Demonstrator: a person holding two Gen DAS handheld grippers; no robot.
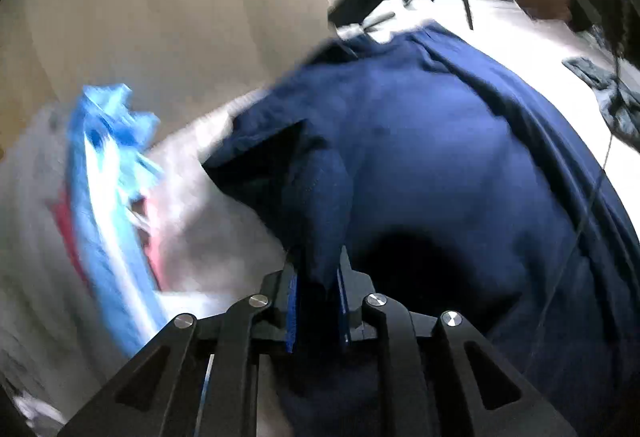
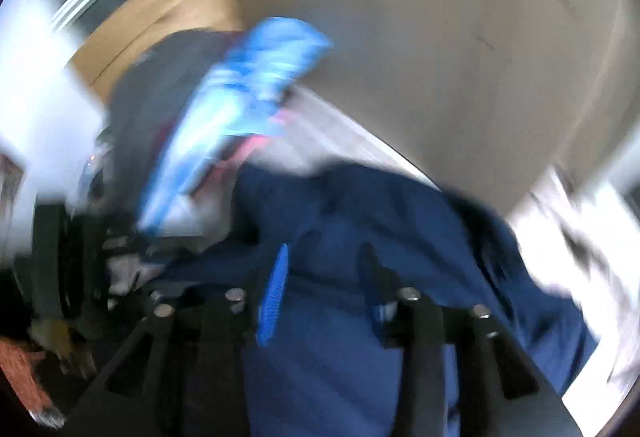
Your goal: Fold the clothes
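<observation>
Now navy shirt [image 1: 440, 157] pinched by left gripper [image 1: 318, 277], fold being carried over; right gripper [image 2: 326, 269] spread, cloth between jaws. Next, edge to be laid flat.

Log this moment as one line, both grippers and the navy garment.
left gripper: shut on navy garment | right gripper: jaws apart over the garment, grip unclear | view blurred | fold not finished

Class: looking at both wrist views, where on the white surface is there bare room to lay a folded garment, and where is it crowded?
Bare white surface shows beyond the navy blue garment, bordered by a dark grey cloth. Crowded: the light blue and pink clothes pile beside the navy garment, which the left gripper pinches.
</observation>
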